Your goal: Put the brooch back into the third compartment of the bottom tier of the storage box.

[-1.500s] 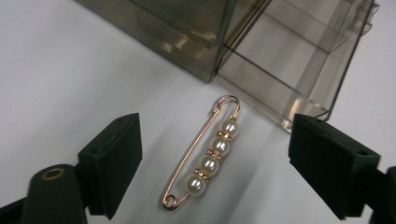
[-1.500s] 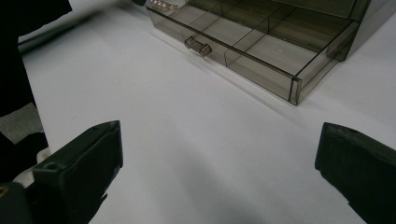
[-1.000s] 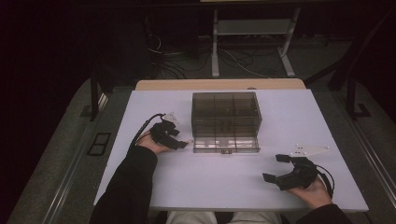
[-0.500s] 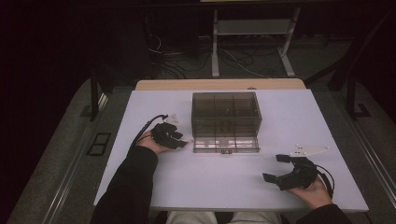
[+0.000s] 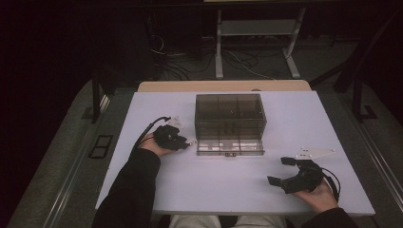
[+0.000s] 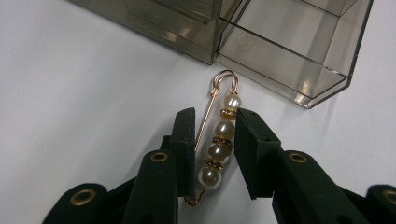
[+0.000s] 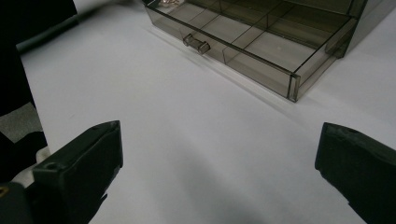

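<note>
The left gripper (image 6: 212,135) has just been closing its jaws around a pearl pin (image 6: 215,140) lying by the box's (image 5: 230,124) front-left corner — nearly gripped, ready to lift — while the right gripper (image 5: 285,172) rests wide open, empty.

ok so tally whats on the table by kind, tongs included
pearl brooch pin: 1
smoky clear drawer box: 1
tongs: 2, the left tongs just closing around the pin, the right tongs open on bare table
total: 4
</note>
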